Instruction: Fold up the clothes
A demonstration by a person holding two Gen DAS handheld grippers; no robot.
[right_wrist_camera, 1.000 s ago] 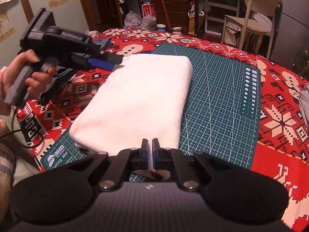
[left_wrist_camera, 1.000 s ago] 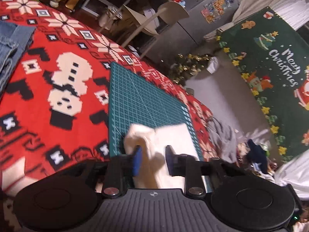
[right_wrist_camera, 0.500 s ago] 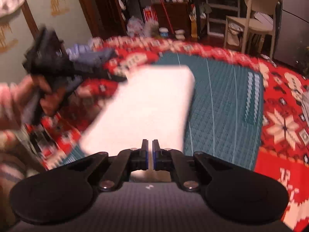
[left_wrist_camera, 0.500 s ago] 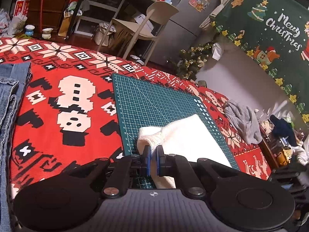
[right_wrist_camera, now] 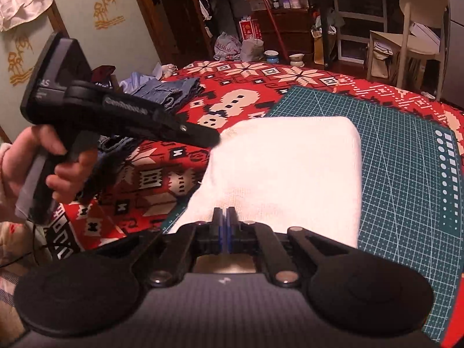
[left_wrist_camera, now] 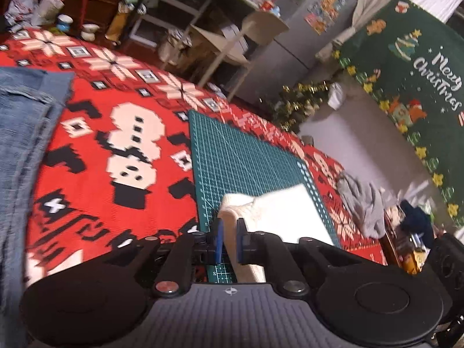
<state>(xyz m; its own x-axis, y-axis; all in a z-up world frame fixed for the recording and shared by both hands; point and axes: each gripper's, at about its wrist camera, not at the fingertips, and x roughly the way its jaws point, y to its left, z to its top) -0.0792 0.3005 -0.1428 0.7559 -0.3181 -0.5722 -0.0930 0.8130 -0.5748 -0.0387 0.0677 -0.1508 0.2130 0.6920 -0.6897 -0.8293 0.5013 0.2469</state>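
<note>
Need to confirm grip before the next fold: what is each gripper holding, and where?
Left gripper pinches the white towel at a corner; right gripper pinches its near edge.

A white towel of soft, nubbly terry cloth is seen on a matt green cutting mat with printed gridlines. Beneath, a red knitted-pattern tablecloth looks ribbed, and faded, coarse blue denim is seen beside it. The left gripper is made of matt black plastic with blue pads and shiny metal screws.
</note>
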